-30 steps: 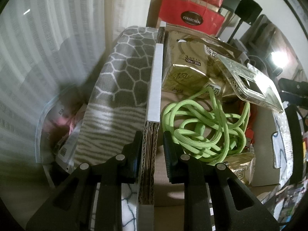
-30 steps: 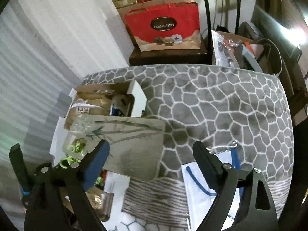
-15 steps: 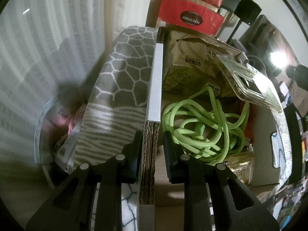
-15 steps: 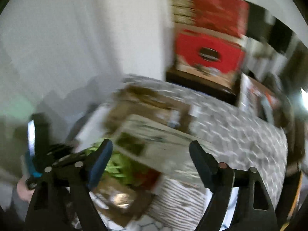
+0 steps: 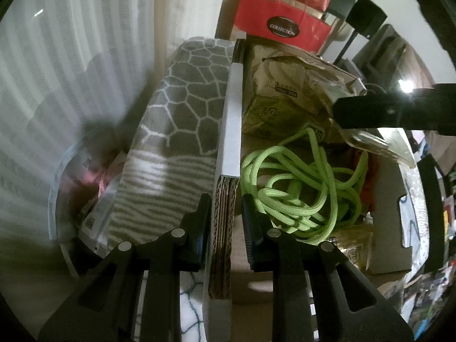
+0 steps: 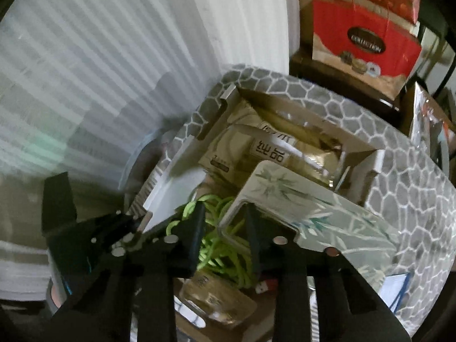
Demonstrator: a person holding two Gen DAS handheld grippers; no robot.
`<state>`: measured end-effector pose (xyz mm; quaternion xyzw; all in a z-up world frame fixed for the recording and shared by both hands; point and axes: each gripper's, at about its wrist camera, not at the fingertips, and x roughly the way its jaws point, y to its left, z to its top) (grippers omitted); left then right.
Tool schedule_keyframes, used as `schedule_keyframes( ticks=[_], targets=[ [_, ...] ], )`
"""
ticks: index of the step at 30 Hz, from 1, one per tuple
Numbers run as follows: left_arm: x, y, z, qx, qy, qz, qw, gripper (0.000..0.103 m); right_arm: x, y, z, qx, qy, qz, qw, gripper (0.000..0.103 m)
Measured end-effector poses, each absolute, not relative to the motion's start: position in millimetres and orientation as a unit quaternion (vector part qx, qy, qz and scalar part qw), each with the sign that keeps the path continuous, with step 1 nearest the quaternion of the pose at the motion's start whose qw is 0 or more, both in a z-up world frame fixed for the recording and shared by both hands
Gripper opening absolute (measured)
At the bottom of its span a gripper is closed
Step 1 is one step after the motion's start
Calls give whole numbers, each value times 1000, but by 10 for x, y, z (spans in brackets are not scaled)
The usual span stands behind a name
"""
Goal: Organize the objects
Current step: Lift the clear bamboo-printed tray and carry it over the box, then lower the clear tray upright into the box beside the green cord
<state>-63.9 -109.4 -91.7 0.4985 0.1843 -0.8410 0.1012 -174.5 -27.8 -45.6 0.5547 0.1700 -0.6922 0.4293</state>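
A cardboard box (image 5: 229,131) sits on a grey honeycomb-patterned cloth (image 5: 182,108). It holds a bright green rope (image 5: 299,182), gold tissue packs (image 5: 273,97) and a clear case printed with bamboo (image 6: 319,213). My left gripper (image 5: 223,213) is shut on the box's left wall. My right gripper (image 6: 223,228) hovers over the box with its jaws narrowed around the near corner of the clear case, above the green rope (image 6: 216,245); whether it grips is unclear. The right gripper also shows at the right of the left wrist view (image 5: 393,111).
A red "Collection" gift bag (image 6: 364,45) and stacked boxes stand behind the cloth. A white curtain (image 6: 99,57) hangs at left. A clear bin with pink and white items (image 5: 85,188) sits left of the cloth. A white bag with blue handle (image 6: 399,287) lies at right.
My right gripper swung left from the open cloth to above the box and its jaws narrowed around the clear case's corner. The left gripper stayed clamped on the box wall.
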Motion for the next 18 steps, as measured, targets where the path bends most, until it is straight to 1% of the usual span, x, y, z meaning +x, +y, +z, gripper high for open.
schedule_keyframes(
  ticks=[1,3,6,18],
  targets=[
    [-637,-1100,-917,499,185,-841,100,19,-1750,-315,-495,561,173,-690,424,22],
    [-620,-1106,-912,498,187,-841,98,19,-1756,-359,-559,565,179,-688,418,16],
    [-581,-1115,-879,494,189,-843,95,19,-1720,-412,-610,566,182,-686,420,16],
    [-434,-1128,-750,483,190,-850,86,18,-1322,-466,-363,547,148,-648,510,14]
  ],
)
